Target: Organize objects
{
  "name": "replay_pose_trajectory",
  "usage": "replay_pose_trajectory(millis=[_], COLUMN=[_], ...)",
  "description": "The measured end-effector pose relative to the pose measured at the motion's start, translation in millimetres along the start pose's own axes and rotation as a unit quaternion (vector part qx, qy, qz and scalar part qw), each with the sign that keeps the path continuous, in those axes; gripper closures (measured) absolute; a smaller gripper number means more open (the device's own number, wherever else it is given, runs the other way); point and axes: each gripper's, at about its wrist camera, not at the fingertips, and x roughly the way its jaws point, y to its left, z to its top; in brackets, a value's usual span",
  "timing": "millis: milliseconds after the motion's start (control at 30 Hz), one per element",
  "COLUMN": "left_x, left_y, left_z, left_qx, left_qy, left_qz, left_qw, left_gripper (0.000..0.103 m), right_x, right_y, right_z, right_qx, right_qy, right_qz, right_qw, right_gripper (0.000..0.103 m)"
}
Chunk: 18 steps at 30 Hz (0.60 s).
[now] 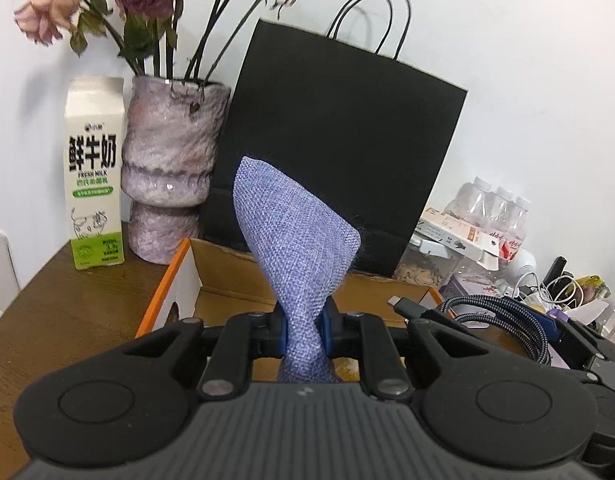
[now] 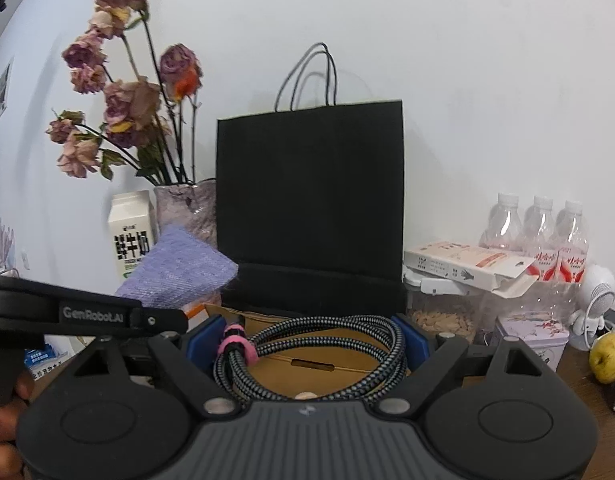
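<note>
Two grippers, one thing each: left gripper (image 1: 303, 332) pinches one purple cloth bag (image 1: 295, 236) above one cardboard box (image 1: 227, 276); right gripper (image 2: 307, 344) holds one coiled cable (image 2: 307, 340) wide. Three bottles (image 2: 541, 224) stand behind.

Ahead of me, black paper bag (image 2: 309, 204) against the far wall, vase of dried roses (image 1: 169, 168) and milk carton (image 1: 94, 172) far left, water bottles (image 2: 539, 232) and yellow apple (image 2: 607, 358) right, wooden tabletop (image 1: 67, 312).

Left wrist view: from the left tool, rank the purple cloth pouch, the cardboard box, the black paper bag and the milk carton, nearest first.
1. Purple cloth pouch: pinched in the left tool.
2. Cardboard box: just beyond, below the pouch.
3. Black paper bag and milk carton, far left: both stand behind the box, too close to call.
</note>
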Motion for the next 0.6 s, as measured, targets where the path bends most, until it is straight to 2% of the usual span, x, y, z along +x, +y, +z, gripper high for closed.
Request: replay_pose_trajectory(millis=[600], left_x=[45.0], left_y=[5.6], left_z=[-7.0], left_qx=[0.001], left_qy=[0.014], left_qz=[0.011], left_qw=[0.9998], left_gripper=[0.087], right_x=[45.0], right_y=[-35.6], right_z=[-28.2], right_qx=[0.033], right_qy=[0.001], right_qz=[-0.032], right_qw=[0.999], right_gripper=[0.015])
